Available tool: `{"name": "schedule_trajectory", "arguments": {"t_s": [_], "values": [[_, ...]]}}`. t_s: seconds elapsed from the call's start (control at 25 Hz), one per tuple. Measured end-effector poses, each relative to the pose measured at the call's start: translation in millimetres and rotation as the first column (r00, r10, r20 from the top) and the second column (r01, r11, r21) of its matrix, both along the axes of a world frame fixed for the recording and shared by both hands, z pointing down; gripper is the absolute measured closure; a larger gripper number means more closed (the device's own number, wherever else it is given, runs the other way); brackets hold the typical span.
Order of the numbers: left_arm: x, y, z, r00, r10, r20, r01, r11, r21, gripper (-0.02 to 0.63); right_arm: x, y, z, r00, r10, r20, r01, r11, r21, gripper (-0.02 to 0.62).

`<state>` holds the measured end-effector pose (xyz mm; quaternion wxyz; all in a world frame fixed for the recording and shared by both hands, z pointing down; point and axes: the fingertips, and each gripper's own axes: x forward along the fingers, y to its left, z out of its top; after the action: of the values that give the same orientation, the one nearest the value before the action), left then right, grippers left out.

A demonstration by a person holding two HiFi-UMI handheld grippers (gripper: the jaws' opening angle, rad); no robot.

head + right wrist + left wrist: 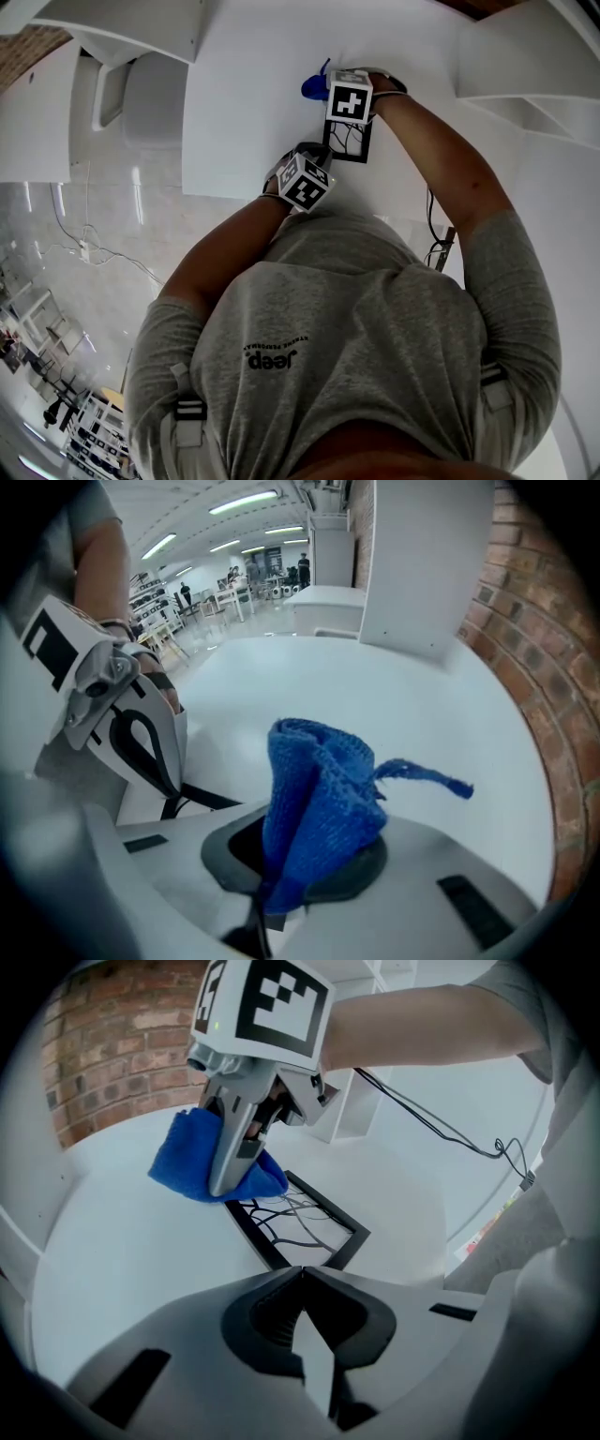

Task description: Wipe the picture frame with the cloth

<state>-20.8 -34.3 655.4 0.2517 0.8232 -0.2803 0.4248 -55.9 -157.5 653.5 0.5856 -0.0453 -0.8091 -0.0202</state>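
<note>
Head view looks down on a broad white desk [244, 94], with the person [356, 356] in a grey shirt leaning over its near edge and both forearms stretched out above it. A brick wall [103, 1063] stands behind the desk in the left gripper view.

On the desk lies the picture frame [349, 150], flat, with a thin black border around a white sheet drawn with dark branching lines [309, 1227]. It sits between the 2 marker cubes, close to the desk's near edge.

The left gripper [302, 1283] has its 2 jaws pressed together with nothing between them, and their tips stand just short of the frame's near corner (whether they touch it cannot be told).

The right gripper [225, 1180] points steeply down at the frame's far corner. Its jaws pinch the blue cloth [319, 799], which bunches up out of them in a folded wad with 1 loose tail trailing to the side. From the left gripper view the cloth [187, 1162] covers the frame's far corner and spills onto the desk beside it.
</note>
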Motion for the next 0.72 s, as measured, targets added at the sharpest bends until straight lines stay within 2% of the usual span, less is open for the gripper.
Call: {"name": "schedule_trajectory", "arguments": {"t_s": [0.12,0.32,0.56,0.72], "values": [[-1,0,0,1.000,-0.003,0.001,0.004,1.000,-0.004,0.592,-5,5,3,0.999,-0.029,-0.039,0.028,0.999,-0.030,0.540],[-1,0,0,1.000,-0.019,-0.008,0.018,1.000,-0.022,0.592,7,6,4,0.985,-0.071,-0.155,0.069,0.997,-0.022,0.540],[0,-1,1,1.000,-0.010,0.001,0.010,1.000,-0.018,0.592,31,11,5,0.981,-0.057,-0.187,0.049,0.998,-0.048,0.540],[1,0,2,1.000,0.007,0.015,-0.006,1.000,-0.017,0.592,46,15,6,0.982,-0.031,-0.188,0.027,0.999,-0.025,0.540]]}}
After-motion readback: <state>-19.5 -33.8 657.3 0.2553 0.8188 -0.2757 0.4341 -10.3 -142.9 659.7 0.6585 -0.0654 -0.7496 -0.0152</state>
